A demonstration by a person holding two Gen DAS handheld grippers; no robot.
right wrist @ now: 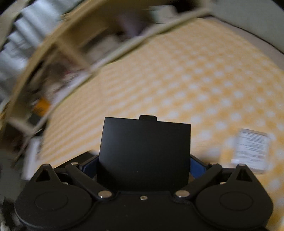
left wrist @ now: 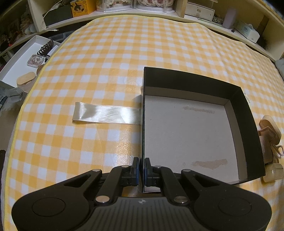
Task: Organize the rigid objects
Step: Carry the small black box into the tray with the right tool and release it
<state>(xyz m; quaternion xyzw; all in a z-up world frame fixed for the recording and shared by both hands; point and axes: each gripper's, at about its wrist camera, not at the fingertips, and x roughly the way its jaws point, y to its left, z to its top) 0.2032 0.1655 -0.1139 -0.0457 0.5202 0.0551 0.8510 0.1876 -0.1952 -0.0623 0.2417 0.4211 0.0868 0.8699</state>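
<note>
An open black box (left wrist: 186, 135) with a grey cardboard floor and nothing inside sits on the yellow checked cloth (left wrist: 106, 62). A cream satin ribbon (left wrist: 104, 115) runs out flat from its left wall. My left gripper (left wrist: 141, 162) is shut on that left wall near the front corner, one blue pad inside and one outside. In the right wrist view my right gripper (right wrist: 144, 165) is shut on a flat black rectangular case (right wrist: 145, 142) with a small tab on its far edge. The case is held above the cloth and hides the fingertips. The background there is blurred.
A white tray (left wrist: 21, 60) at the far left holds a black hair claw (left wrist: 45, 47) and small items. Wooden pieces (left wrist: 269, 131) lie against the box's right side. Shelves (left wrist: 124, 7) of boxes ring the table. A white labelled packet (right wrist: 252, 151) lies on the cloth at the right.
</note>
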